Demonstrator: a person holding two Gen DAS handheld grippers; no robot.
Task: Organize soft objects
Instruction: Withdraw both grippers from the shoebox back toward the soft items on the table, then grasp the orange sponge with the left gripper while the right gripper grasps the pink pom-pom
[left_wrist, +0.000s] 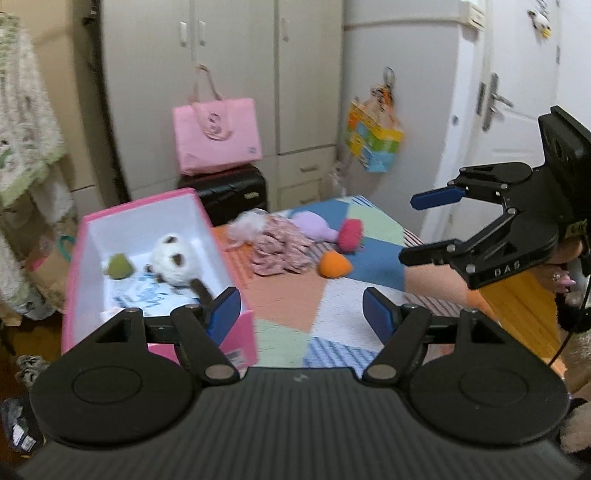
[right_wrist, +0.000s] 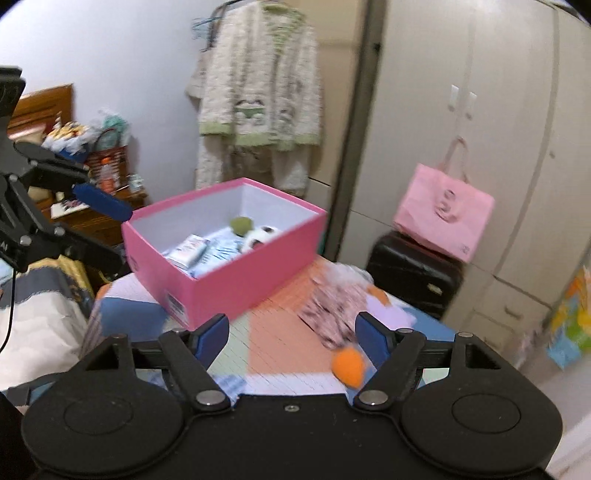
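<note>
1. Patchwork table cover (left_wrist: 284, 295) is lying flat w/ everything on it; pink box (left_wrist: 236, 325) is sitting at its left edge in the left wrist view, open top, white inside.
2. Box is already holding a white panda plush (left_wrist: 171, 264), a green soft toy (left_wrist: 119, 266) & some printed packets – so sorting looks partly done, judging by that.
3. Floral pink cloth (left_wrist: 280, 247) is lying crumpled mid-table, w/ a white fluffy bit at its far end.
4. Lilac plush (left_wrist: 314, 225), red-pink plush (left_wrist: 351, 234) & orange soft piece (left_wrist: 333, 264) are sitting just beside the cloth, all still outside the box.
5. Right gripper (right_wrist: 291, 341) is hanging over the near table edge, jaws apart, nothing btwn them; orange piece is showing just beside its right finger, contact unclear.
6. Left gripper (left_wrist: 297, 314) is hovering by the box's near corner, jaws apart, empty.
7. Step in hand, prob.: btwn items, lining up the next pick. Next move is calling for one gripper dropping onto a loose toy – orange looks nearest – closing, then carrying it over the box rim.
</note>
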